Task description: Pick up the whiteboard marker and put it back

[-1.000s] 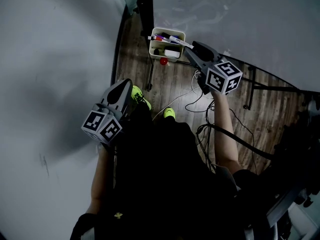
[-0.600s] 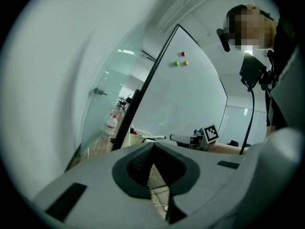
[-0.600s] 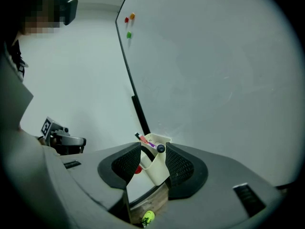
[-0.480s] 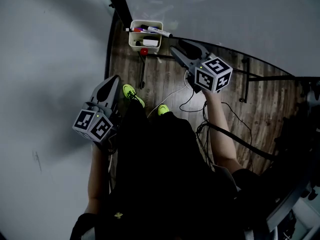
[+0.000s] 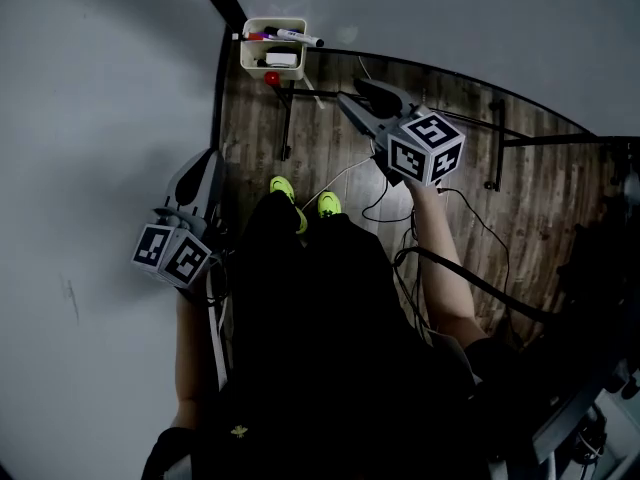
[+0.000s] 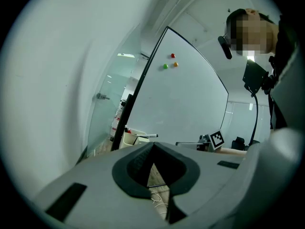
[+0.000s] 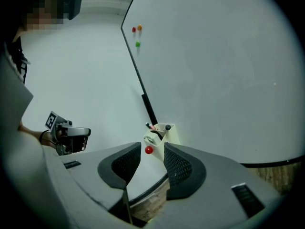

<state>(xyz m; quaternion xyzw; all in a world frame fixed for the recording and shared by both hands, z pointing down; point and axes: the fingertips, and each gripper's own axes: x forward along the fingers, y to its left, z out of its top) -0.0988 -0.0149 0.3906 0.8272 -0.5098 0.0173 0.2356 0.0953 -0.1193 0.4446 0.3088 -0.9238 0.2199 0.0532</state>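
A cream marker tray point(image 5: 272, 50) hangs at the lower corner of the whiteboard point(image 5: 480, 18). A whiteboard marker point(image 5: 298, 37) lies across the tray's top, its tip sticking out to the right. The tray point(image 7: 162, 130) shows again ahead of my right gripper, and in the left gripper view the marker point(image 6: 148, 136) rests on the tray point(image 6: 130, 138). My right gripper point(image 5: 350, 100) point(image 7: 152, 146) is open and empty, some way back from the tray. My left gripper point(image 5: 205, 158) point(image 6: 152, 147) is shut on nothing, down by the wall.
A red magnet point(image 5: 271, 77) sits under the tray. More coloured magnets point(image 7: 137, 35) are stuck high on the board. The board's black stand legs point(image 5: 287, 118) and loose cables point(image 5: 400, 203) lie on the wood floor. A pale wall point(image 5: 90, 118) stands at the left.
My right gripper has drawn back from the tray, where its tips were next to the marker. The left gripper has also shifted left and back. The marker stays on the tray.
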